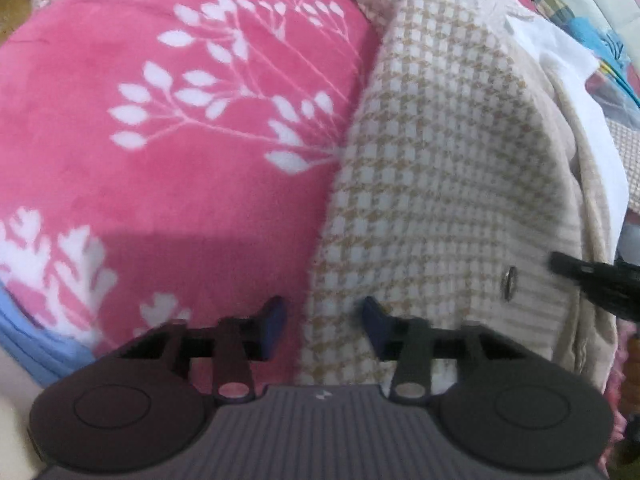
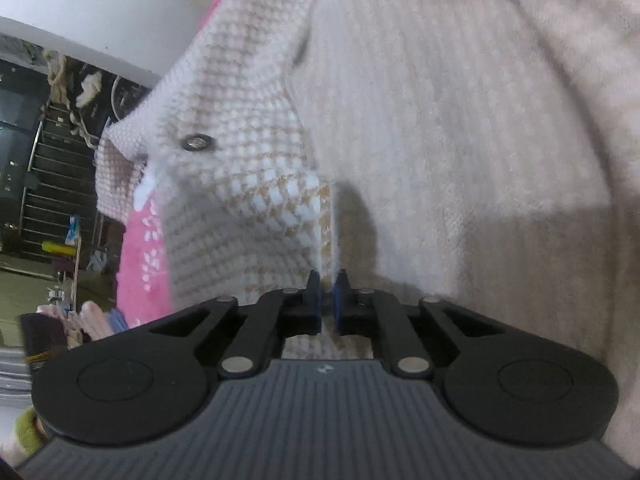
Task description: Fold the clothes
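Left gripper (image 1: 324, 322): its 2 blue-padded fingers (image 1: 274, 320) stood apart, nothing between them, hovering over the line where garment met blanket.
Right gripper (image 2: 328, 300): jaws pressed together on a thin edge of the garment, which rose between the pads.
Garment (image 1: 440, 140): a cream-and-tan houndstooth knit jacket, spread on the blanket, with its plain ribbed cream side (image 2: 460, 120) folded over nearer the right gripper.
Button (image 2: 196, 143): 1 metal button sat on the checked cloth near a turned-up corner.
Blanket (image 1: 180, 120): pink with white leaf prints, under the garment and bare beside it.
Other gripper in left view: a black tip (image 1: 592, 276) touched the garment's far edge.
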The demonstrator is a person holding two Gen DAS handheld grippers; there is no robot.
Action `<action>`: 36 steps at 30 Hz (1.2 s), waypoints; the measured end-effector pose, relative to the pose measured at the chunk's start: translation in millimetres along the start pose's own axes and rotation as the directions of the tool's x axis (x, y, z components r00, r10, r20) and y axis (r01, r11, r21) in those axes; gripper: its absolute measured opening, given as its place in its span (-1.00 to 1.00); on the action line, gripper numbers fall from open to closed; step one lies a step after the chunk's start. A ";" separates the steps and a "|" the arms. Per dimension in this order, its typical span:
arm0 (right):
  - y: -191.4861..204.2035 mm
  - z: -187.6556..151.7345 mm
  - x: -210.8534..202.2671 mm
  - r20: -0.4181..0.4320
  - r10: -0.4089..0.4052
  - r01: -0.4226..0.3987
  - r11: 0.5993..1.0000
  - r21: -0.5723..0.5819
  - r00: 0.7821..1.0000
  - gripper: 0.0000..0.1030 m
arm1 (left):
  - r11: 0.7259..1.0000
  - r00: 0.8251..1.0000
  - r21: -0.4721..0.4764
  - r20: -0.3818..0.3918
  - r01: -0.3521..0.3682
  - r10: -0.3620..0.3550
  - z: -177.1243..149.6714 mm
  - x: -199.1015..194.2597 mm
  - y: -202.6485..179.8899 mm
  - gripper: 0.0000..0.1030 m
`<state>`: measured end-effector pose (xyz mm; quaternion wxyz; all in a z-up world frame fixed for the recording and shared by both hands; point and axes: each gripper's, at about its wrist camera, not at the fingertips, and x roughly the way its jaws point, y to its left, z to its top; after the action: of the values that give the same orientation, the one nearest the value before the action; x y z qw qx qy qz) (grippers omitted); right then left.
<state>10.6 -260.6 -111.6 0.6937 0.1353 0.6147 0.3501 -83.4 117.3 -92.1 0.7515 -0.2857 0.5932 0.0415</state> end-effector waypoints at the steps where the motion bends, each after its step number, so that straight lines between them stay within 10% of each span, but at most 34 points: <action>1: 4.0 -3.9 -14.4 0.030 0.012 -0.011 1.000 -0.014 0.999 -0.94 | 0.999 0.999 0.004 0.002 0.035 -0.035 -0.7 -4.2 -0.2 -0.91; 6: -3.5 -37.9 -38.1 0.004 -0.089 0.089 0.995 -0.036 0.996 -0.93 | 0.996 0.999 0.075 -0.021 0.042 -0.041 -13.2 -4.8 -10.1 -0.85; 9: -17.2 -42.8 -25.6 -0.088 -0.187 0.185 0.982 -0.034 0.978 -0.79 | 0.997 0.998 0.070 -0.043 0.037 -0.034 -17.0 5.7 -10.0 -0.48; 13: -1.6 -9.2 -54.4 0.051 -0.137 0.141 0.988 -0.065 0.989 -0.65 | 0.995 0.995 0.000 -0.026 0.095 -0.095 -24.2 6.6 -7.7 -0.23; 15: 2.6 17.2 -66.3 0.159 -0.078 0.083 0.996 -0.026 0.984 -0.34 | 0.994 0.994 -0.024 -0.014 0.111 -0.111 -25.1 6.2 -5.1 -0.25; 17: 5.2 48.7 -59.8 0.217 -0.052 0.053 0.999 0.000 0.975 -0.24 | 0.992 0.993 -0.045 -0.008 0.114 -0.115 -26.8 8.1 -0.5 -0.83; 23: 31.5 145.1 7.7 0.254 -0.091 0.092 0.996 0.010 0.963 -0.23 | 0.964 0.978 -0.168 0.063 0.208 -0.200 -47.0 -25.7 5.5 -0.87; 26: 89.4 168.9 33.7 0.263 -0.035 0.080 0.984 -0.161 0.964 -0.24 | 0.960 0.979 -0.201 0.092 0.196 -0.181 -62.6 -41.9 3.1 -0.87; 31: 174.7 180.7 104.3 0.144 -0.075 0.132 0.886 -0.445 0.987 -0.23 | 0.950 0.978 -0.235 0.099 0.203 -0.184 -69.7 -44.9 2.7 -0.87; 36: 248.5 160.2 170.7 0.081 -0.144 0.156 0.650 -0.743 0.986 -0.23 | 0.947 0.978 -0.246 0.072 0.206 -0.194 -73.2 -51.4 17.7 -0.87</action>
<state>82.8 68.1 -54.2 0.7190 -0.2095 0.4209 0.5119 -169.1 111.2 -61.5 0.7232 -0.4363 0.5333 0.0467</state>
